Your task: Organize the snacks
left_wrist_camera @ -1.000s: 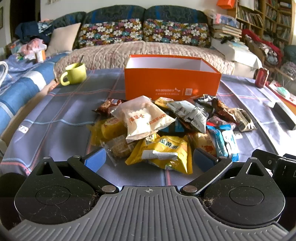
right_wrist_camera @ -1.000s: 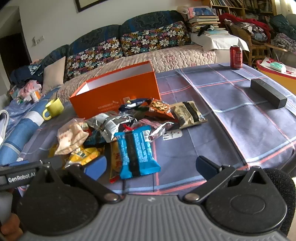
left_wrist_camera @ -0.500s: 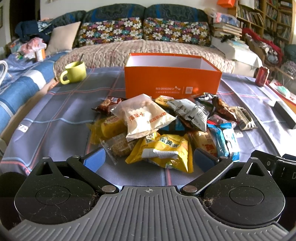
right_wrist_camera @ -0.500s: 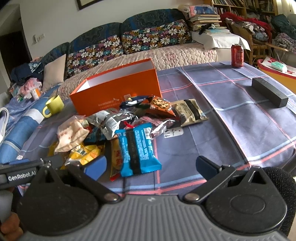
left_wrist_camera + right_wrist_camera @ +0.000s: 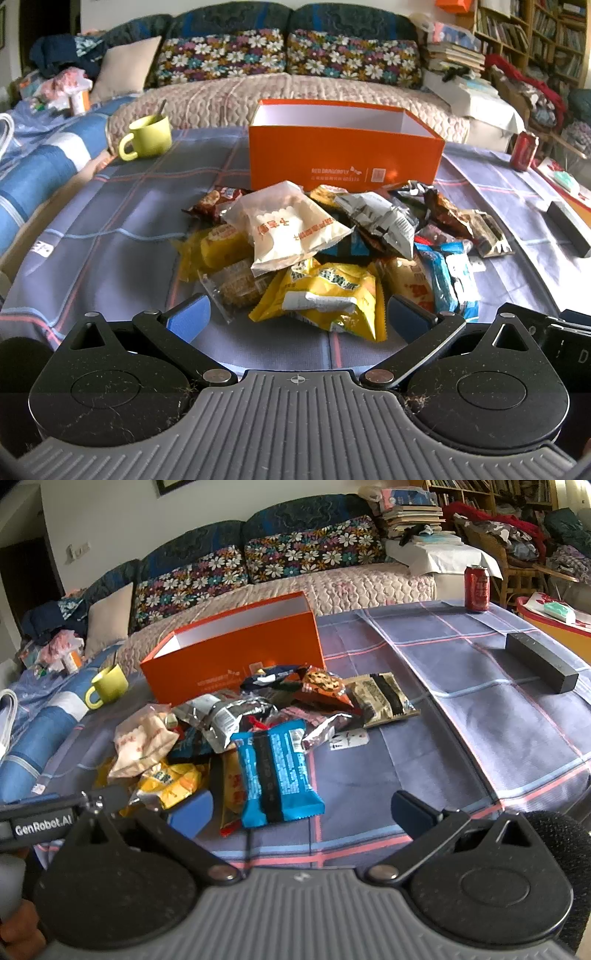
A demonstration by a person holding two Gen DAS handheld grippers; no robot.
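we've got both grippers wide open and empty, left gripper (image 5: 297, 319) facing the yellow packet (image 5: 325, 295), right gripper (image 5: 301, 808) by the blue bar (image 5: 275, 771), orange box (image 5: 345, 162) behind the pile

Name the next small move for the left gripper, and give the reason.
Probably ease the left gripper forward and close on the yellow snack packet. Its jaws stand open and empty, the packet lies nearest between them at the pile's front, and the orange box behind looks empty.

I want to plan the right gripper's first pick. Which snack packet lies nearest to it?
The blue packet with a black stripe: it lies at the pile's front edge, just ahead of the open right gripper, while the other packets lie further back or left.
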